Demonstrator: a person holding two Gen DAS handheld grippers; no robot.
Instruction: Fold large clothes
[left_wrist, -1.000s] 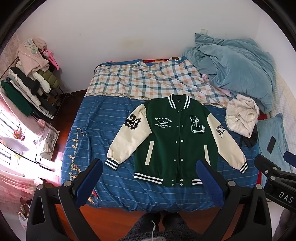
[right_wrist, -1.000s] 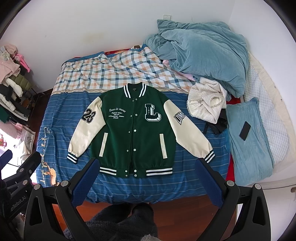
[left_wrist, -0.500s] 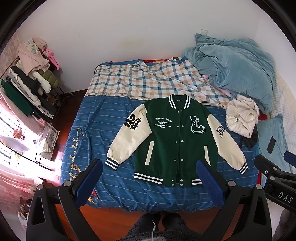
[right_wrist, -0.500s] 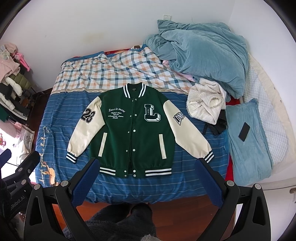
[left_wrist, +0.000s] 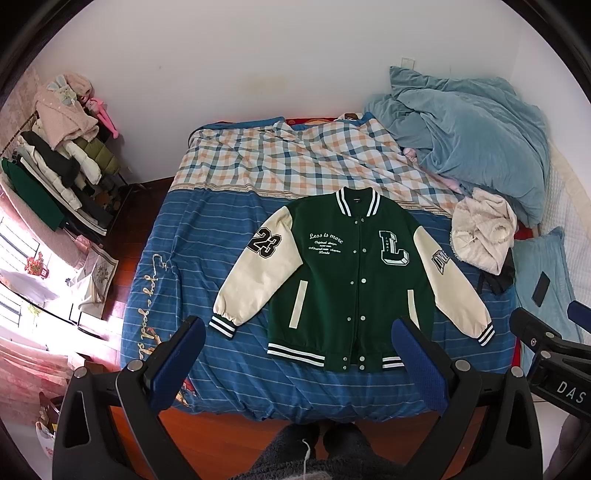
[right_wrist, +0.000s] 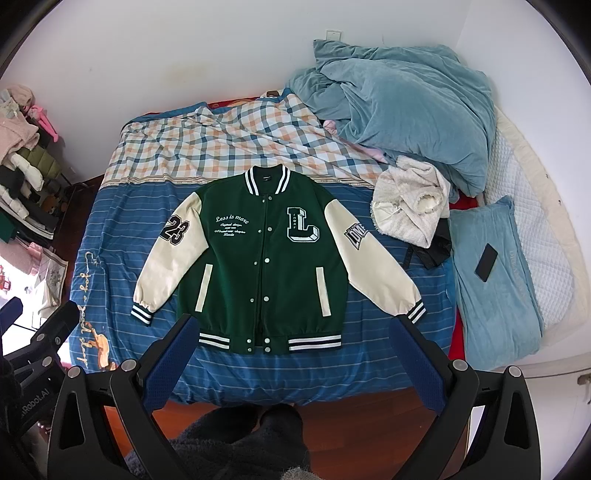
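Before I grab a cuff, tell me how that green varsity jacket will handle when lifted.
The varsity jacket lies flat and soft on the striped bedspread, so it will probably drape and sag, not hold shape. Its cream sleeves look smooth, perhaps leather-like, and may slip between the fingers. The thick-looking body suggests it is fairly heavy for one corner grip.

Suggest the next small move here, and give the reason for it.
Probably bring the left gripper down to the cuff of the "23" sleeve to fold it across the chest. The green jacket lies flat, snapped shut, both sleeves spread out on the bed; both grippers are open, above it, holding nothing, the right gripper too.
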